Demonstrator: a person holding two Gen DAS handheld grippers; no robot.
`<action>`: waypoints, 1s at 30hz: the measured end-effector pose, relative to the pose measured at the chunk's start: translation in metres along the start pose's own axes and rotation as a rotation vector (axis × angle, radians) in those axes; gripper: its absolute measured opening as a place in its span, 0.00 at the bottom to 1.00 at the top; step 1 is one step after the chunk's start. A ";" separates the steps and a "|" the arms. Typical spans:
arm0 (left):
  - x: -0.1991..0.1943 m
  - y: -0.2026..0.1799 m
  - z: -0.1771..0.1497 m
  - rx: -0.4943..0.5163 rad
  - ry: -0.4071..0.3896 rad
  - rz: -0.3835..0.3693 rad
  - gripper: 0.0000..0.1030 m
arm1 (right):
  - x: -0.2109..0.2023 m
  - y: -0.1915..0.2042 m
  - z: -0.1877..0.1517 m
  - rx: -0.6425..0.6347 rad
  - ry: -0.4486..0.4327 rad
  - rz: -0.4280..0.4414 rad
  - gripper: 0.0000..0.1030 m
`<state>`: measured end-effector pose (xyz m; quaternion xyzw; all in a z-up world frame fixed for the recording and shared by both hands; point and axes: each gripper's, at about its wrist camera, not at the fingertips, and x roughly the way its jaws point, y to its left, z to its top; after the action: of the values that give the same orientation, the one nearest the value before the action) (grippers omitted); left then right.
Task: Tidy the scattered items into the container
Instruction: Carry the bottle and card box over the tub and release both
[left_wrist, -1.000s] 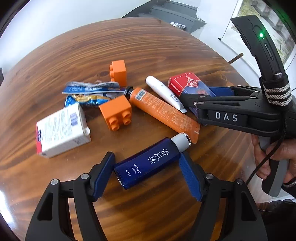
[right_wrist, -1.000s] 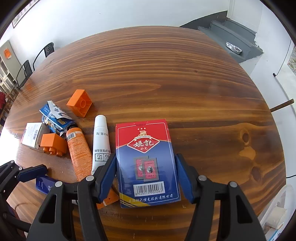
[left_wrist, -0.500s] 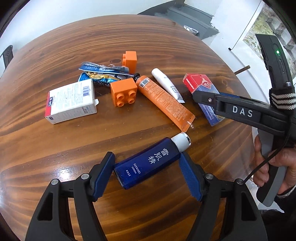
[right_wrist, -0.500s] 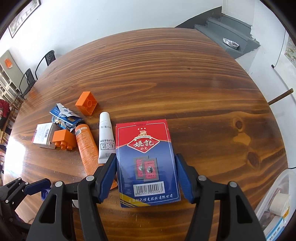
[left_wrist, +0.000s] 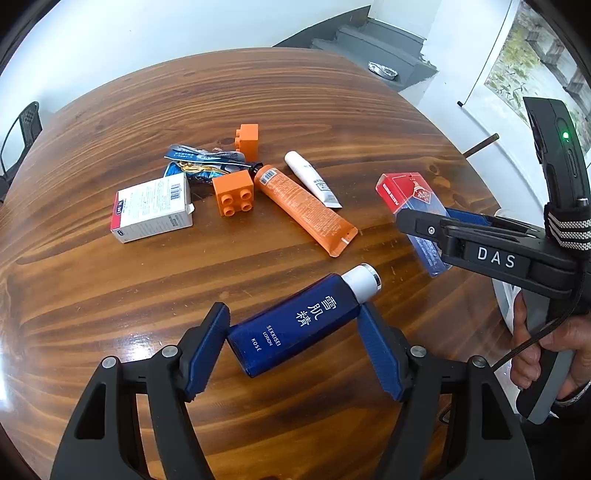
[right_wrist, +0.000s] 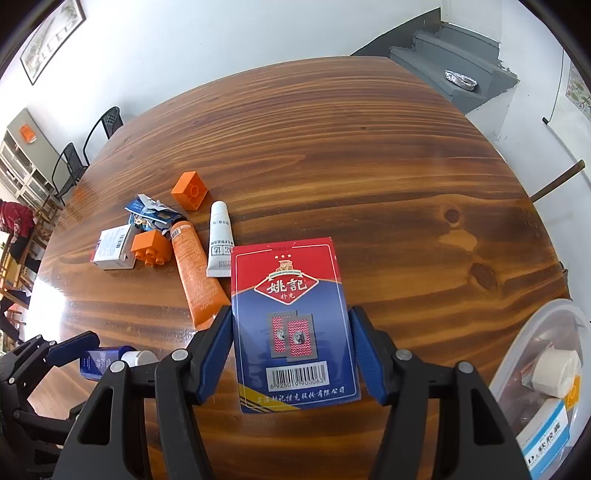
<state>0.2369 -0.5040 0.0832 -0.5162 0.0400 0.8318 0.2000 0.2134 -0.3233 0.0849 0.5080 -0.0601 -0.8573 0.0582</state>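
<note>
- Gripping a dark blue lotion bottle (left_wrist: 295, 325), the left gripper (left_wrist: 293, 347) has its blue pads pressed on the bottle's two ends, jaws spread wide; the bottle lies slantwise between them, its silver-white cap towards the upper right, above the table.
- The right gripper (right_wrist: 291, 343) clamps a flat red-and-blue playing-card box (right_wrist: 291, 317) by its long sides, jaws about half spread, printed face and barcode towards the camera.
- In the left wrist view the right gripper appears as a black tool marked "DAS", with a person's hand (left_wrist: 546, 347) around its handle at the right edge.
- A round wooden table (right_wrist: 369, 166) carries everything; its top is glossy brown with strong dark grain and a few knots.
- Near the table's left side lies a loose cluster: a white carton (left_wrist: 153, 206) with a red end, two orange plastic building bricks (left_wrist: 234, 192) (left_wrist: 248, 139), a crumpled blue foil packet (left_wrist: 199, 162), a long orange tube (left_wrist: 306, 210) and a smaller white tube (left_wrist: 312, 179) just beside it.
- A clear plastic container (right_wrist: 532, 332) sits past the table's lower right edge, already holding a white roll and small boxes.
- White walls surround the room, with grey steps (right_wrist: 454, 70) bearing a foil dish, black chairs (right_wrist: 92, 144) and shelving at the far left, and framed pictures.
</note>
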 end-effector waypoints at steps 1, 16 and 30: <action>0.003 -0.006 0.003 0.000 -0.002 0.002 0.72 | -0.003 -0.002 -0.001 -0.002 -0.002 0.002 0.64; -0.013 -0.067 0.002 0.039 -0.052 0.006 0.72 | -0.050 -0.047 -0.013 -0.005 -0.063 0.012 0.64; -0.008 -0.138 0.003 0.083 -0.064 -0.017 0.72 | -0.079 -0.115 -0.032 0.021 -0.075 -0.017 0.64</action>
<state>0.2895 -0.3788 0.1110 -0.4811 0.0638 0.8437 0.2296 0.2749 -0.1982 0.1196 0.4767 -0.0670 -0.8754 0.0435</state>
